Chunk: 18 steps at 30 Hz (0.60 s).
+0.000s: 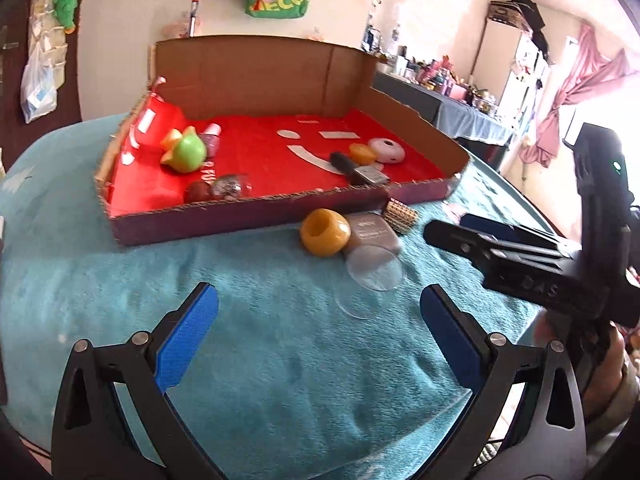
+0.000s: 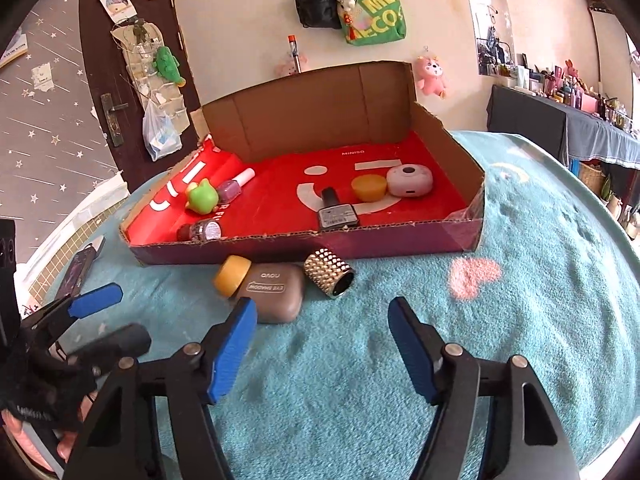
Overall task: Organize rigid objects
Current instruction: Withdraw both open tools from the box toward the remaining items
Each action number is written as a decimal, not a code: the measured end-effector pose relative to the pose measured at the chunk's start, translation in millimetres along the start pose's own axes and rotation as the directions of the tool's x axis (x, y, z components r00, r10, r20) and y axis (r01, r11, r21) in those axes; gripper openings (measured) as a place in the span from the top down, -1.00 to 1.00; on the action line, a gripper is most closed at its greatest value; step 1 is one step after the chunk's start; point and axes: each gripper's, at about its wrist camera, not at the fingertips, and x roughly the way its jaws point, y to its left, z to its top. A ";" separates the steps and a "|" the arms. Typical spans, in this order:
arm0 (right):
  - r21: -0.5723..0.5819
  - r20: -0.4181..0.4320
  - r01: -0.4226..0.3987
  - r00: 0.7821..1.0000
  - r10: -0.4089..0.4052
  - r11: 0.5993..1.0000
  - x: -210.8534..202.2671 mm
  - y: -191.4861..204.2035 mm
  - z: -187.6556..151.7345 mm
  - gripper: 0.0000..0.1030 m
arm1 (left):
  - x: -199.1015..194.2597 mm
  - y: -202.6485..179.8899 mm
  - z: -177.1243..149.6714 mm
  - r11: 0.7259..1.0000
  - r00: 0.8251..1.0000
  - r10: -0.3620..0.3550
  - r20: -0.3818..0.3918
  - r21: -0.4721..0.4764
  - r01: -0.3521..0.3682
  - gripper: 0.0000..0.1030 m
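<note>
- Hovering near, both grippers, left [image 1: 318,316] and right [image 2: 322,338], gape wide, empty.
- Cap [image 2: 232,275], case [image 2: 274,292], studded tube [image 2: 329,273] wait outside the box [image 2: 304,246].
- Tube may roll if nudged sideways.

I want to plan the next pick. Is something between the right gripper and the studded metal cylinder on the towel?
Nothing visible stands between them. The right gripper is open over bare towel, and the studded metal cylinder lies just ahead, in front of the box. The brown case lies beside it, to the left.
</note>
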 end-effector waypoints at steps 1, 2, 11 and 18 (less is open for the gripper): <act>0.004 -0.005 0.001 1.000 -0.001 1.000 2.2 -1.8 2.2 -0.35 | 2.2 -2.0 0.3 1.000 1.000 -0.009 -0.005 0.002 0.009 -0.99; 0.009 -0.009 -0.003 1.000 0.003 1.000 4.9 -3.7 5.0 -0.32 | 5.3 -4.9 0.4 1.000 1.000 -0.015 -0.010 0.008 0.015 -0.99; 0.044 -0.078 -0.017 0.997 0.021 0.999 37.0 -11.4 20.5 -0.09 | 26.1 -15.6 5.0 0.998 0.998 -0.034 -0.047 0.046 0.037 -0.55; 0.052 -0.095 -0.032 0.995 0.036 0.998 48.4 -10.6 23.8 0.03 | 34.3 -23.0 6.9 0.996 0.997 -0.051 -0.056 0.075 0.055 -0.30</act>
